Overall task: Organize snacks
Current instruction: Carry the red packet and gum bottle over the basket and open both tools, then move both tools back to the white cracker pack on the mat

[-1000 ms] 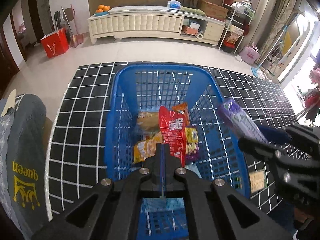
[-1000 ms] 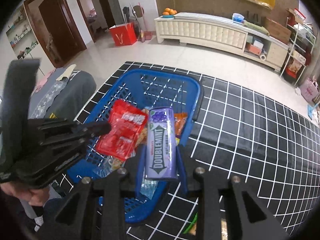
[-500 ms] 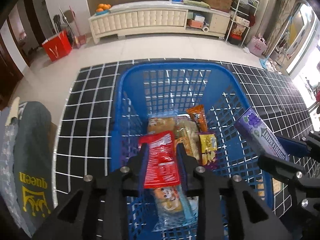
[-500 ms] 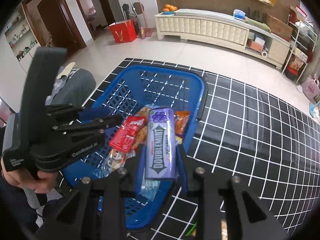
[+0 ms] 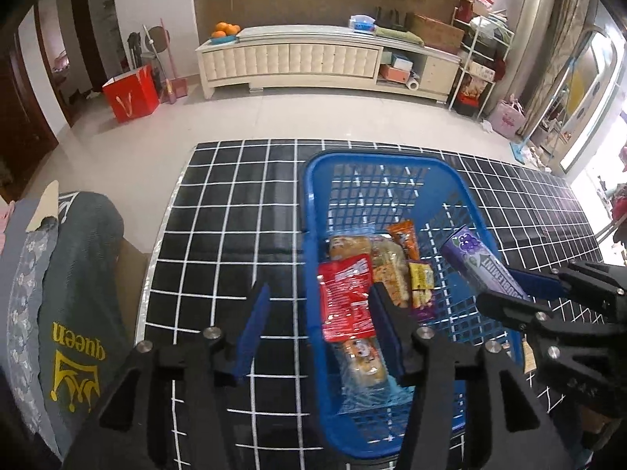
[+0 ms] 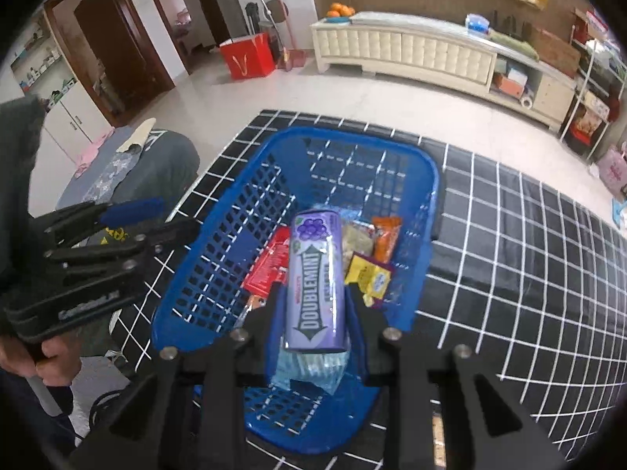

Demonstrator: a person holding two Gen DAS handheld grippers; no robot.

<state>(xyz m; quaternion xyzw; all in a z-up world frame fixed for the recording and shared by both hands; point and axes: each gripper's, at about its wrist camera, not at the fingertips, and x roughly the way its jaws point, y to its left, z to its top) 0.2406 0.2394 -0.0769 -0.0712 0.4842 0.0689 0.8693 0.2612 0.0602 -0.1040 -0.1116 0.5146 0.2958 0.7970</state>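
A blue plastic basket (image 5: 313, 203) (image 6: 219, 243) sits on a black grid-patterned mat. A red snack packet (image 5: 345, 297) (image 6: 266, 266) lies inside it with several other packets. My left gripper (image 5: 319, 321) (image 6: 156, 215) is open and empty, straddling the basket's left wall. My right gripper (image 6: 313, 313) (image 5: 521, 290) is shut on a purple Doublemint box (image 6: 315, 282) (image 5: 482, 266), held over the basket's right side.
A grey cushion with "queen" print (image 5: 78, 297) lies left of the mat. A white cabinet (image 5: 298, 58), a red bag (image 5: 131, 94) and shelving stand at the far wall. Black grid mat (image 5: 235, 203) surrounds the basket.
My left gripper opened, let go of the red packet into the basket, and moved left and back. My right gripper with the Doublemint box moved over the basket.
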